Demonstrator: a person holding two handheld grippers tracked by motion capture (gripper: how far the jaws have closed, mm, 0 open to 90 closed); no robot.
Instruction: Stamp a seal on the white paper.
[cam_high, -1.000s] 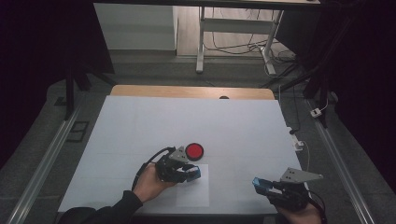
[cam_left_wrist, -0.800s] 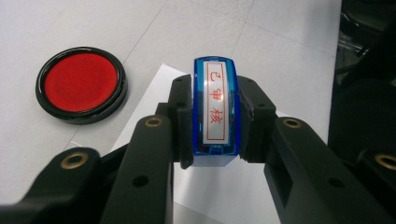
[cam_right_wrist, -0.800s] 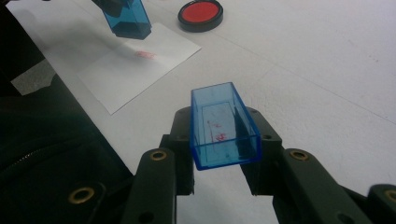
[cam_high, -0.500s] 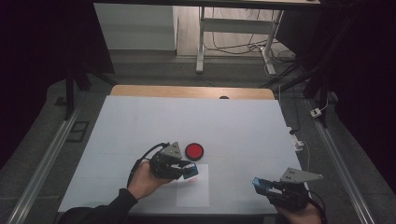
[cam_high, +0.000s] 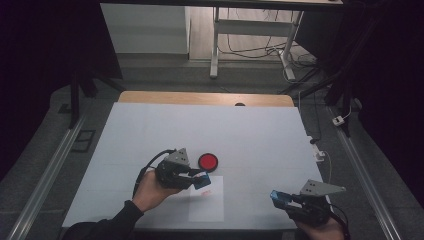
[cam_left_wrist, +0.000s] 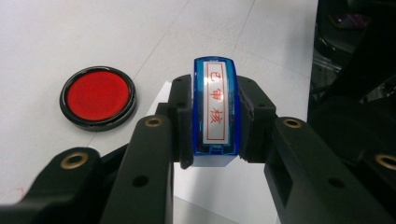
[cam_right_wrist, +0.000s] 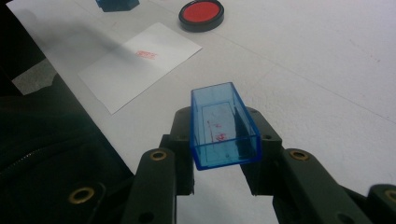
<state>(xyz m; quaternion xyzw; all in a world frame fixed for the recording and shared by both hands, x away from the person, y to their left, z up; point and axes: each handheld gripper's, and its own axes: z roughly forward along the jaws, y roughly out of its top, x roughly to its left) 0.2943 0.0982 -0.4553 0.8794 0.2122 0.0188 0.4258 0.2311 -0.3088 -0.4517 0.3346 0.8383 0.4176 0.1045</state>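
Note:
My left gripper (cam_high: 199, 179) is shut on a blue stamp (cam_left_wrist: 215, 112) whose white label with red characters faces the camera. It hovers over the upper left corner of a white paper sheet (cam_high: 206, 202), just below a round red ink pad (cam_high: 208, 161) in a black case. A red imprint (cam_right_wrist: 145, 54) marks the paper. My right gripper (cam_high: 278, 197), near the table's front right edge, is shut on a clear blue cap (cam_right_wrist: 224, 126) with its hollow side up and red ink specks inside. In the left gripper view the ink pad (cam_left_wrist: 97, 96) lies to the left of the jaws.
A white mat (cam_high: 250, 130) covers the table, with a strip of wood along its far edge. Metal rails run down both sides of the table. A white cable and plug (cam_high: 320, 152) lie at the right edge. Table legs and cables stand on the floor beyond.
My left gripper has risen a little off the paper with the stamp and drifted slightly left. The right gripper with the cap has stayed put.

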